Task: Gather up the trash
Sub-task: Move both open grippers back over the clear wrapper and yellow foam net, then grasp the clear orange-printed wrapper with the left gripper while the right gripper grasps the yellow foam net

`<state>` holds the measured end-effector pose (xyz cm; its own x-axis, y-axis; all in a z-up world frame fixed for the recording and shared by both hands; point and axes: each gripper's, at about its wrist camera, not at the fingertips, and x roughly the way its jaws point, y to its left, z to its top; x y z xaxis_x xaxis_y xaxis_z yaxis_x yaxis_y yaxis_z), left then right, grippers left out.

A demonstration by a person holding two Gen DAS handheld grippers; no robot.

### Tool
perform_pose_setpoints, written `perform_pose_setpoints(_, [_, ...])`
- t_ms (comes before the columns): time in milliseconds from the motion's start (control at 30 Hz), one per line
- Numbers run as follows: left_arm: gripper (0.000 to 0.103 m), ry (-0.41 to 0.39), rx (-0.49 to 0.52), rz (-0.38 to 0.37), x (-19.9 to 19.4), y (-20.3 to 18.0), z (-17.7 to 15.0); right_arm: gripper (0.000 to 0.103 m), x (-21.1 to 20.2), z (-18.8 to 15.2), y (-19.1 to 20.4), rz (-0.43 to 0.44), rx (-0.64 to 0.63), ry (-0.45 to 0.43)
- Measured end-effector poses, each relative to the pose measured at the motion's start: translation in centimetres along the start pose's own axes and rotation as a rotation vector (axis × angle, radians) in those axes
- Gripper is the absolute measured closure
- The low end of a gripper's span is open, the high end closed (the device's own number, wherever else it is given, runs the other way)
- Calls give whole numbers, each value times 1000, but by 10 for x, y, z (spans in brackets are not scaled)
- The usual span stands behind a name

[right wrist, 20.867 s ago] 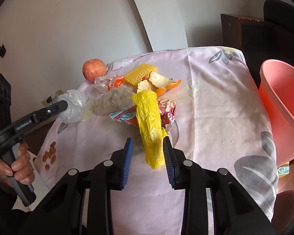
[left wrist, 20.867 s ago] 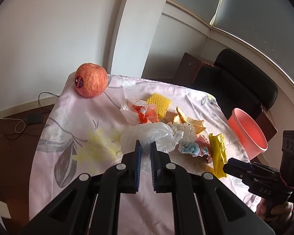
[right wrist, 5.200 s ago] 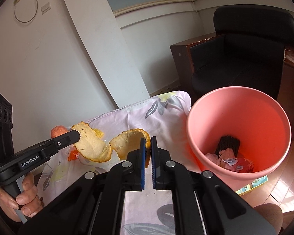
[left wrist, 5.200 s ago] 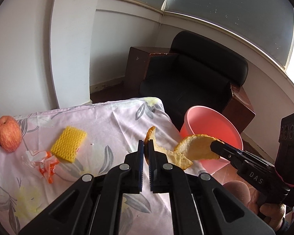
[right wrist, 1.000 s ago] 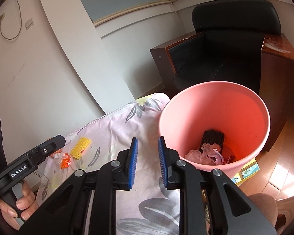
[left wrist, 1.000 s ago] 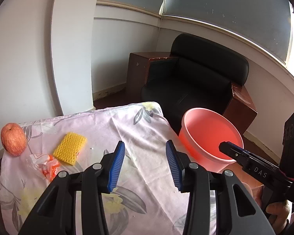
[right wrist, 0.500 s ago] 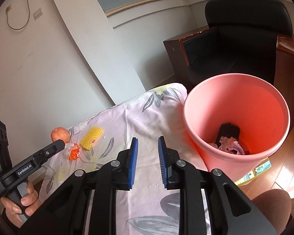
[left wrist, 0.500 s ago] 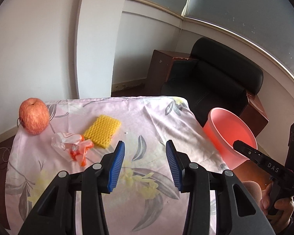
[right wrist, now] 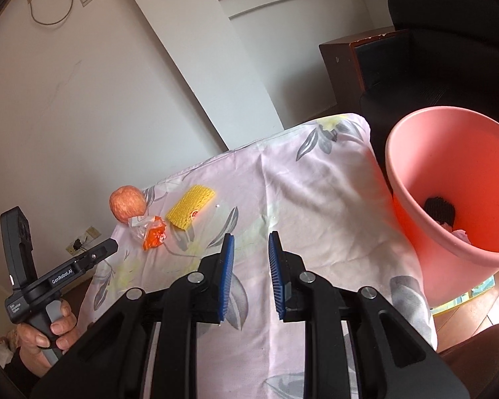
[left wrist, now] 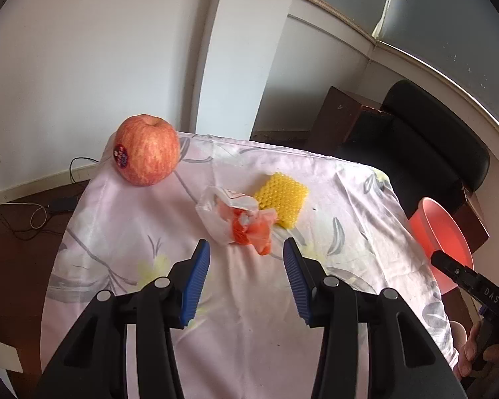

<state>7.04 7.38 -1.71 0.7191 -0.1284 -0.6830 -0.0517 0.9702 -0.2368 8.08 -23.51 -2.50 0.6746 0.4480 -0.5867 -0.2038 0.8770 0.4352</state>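
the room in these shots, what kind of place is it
Probably a living room or lounge in a home or office: a black leather armchair beside a dark wooden side table, and a small table under a floral cloth with a pink bin alongside.

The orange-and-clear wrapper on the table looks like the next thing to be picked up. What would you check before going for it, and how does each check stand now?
1. Left gripper jaws open wide enough for the wrapper: ok.
2. Left gripper empty: ok, nothing between the jaws.
3. Wrapper lined up ahead of the left gripper: ok, it lies just beyond the gap.
4. Wrapper clear of neighbours: not ok, the yellow foam net touches its far side; the apple sits apart.
5. Pink bin ready to receive: ok, open-topped beside the table, some trash inside.
6. Right gripper out of the way: ok, open, empty, nearer the bin.
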Motion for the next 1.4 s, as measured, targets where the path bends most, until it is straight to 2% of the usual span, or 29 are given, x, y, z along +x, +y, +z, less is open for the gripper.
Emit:
perform_pose_setpoints(233, [57, -15, -104, -16, 11, 22, 17, 81, 15, -1, 9, -4, -11, 42])
perform_pose_setpoints(333, [52, -17, -143, -17, 23, 27, 23, 81, 22, 0, 14, 1, -22, 57])
perform_pose_setpoints(533, [50, 36, -249, -93, 49, 38, 32, 81, 34, 0, 24, 15, -49, 82])
perform_pose_setpoints(667, [49, 56, -281, -97, 66, 39, 35, 81, 46, 3, 29, 28, -49, 108])
perform_pose_setpoints(767, [56, 79, -306, -125, 74, 43, 33, 81, 56, 8, 37, 46, -55, 117])
perform_pose_setpoints(833, [75, 83, -313, -143, 75, 45, 31, 81, 63, 12, 43, 60, -64, 124])
perform_pose_setpoints(967, [86, 67, -297, -149, 69, 47, 27, 81, 84, 20, 56, 100, -64, 155])
perform_pose_setpoints(1000, [91, 61, -296, -154, 66, 49, 27, 76, 90, 21, 59, 106, -63, 166])
perform_pose_setpoints(1033, [93, 50, -297, -154, 62, 51, 27, 69, 96, 23, 61, 114, -61, 175])
perform_pose_setpoints(1067, [93, 37, -298, -151, 58, 53, 27, 68, 103, 25, 63, 122, -55, 186])
perform_pose_setpoints(1200, [93, -2, -294, -142, 42, 60, 27, 68, 131, 30, 70, 120, -42, 224])
perform_pose_setpoints(1400, [93, -24, -279, -145, 27, 63, 22, 68, 167, 35, 78, 74, -4, 271])
